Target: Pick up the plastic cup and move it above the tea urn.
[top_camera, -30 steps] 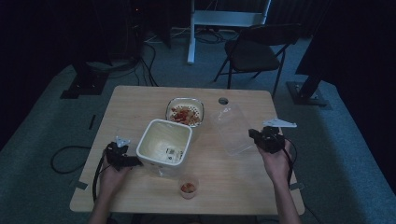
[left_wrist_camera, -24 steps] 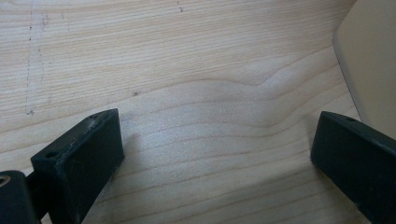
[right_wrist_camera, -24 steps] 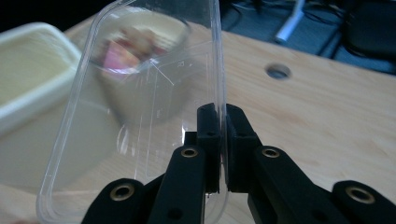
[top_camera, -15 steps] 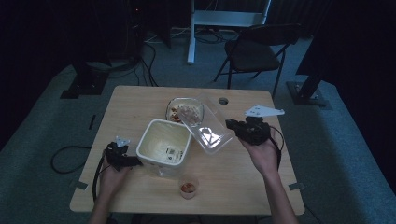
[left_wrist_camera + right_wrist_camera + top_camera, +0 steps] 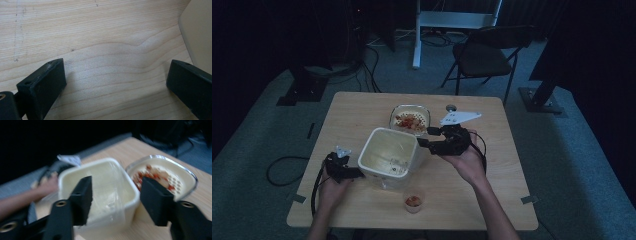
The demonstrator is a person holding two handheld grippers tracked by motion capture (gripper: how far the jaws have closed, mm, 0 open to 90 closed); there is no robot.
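Note:
A cream square container stands open at the table's middle. Behind it sits a glass dish of red and white food, also in the right gripper view. My right gripper hovers at the container's right rim. Its jaws have just been opening and now stand open, pressing nothing. A clear plastic piece lies in the container over its near rim, below the jaws. My left gripper rests by the container's left wall, open over bare wood, with the cream wall beside it.
A small cup of red food stands near the table's front edge. A small dark round object lies at the back. A folding chair stands beyond the wooden table. Cables lie on the floor at left.
My right gripper came in from the table's right side to the container, carrying the clear plastic piece, then opened; the piece now lies in the container. The left gripper has not moved.

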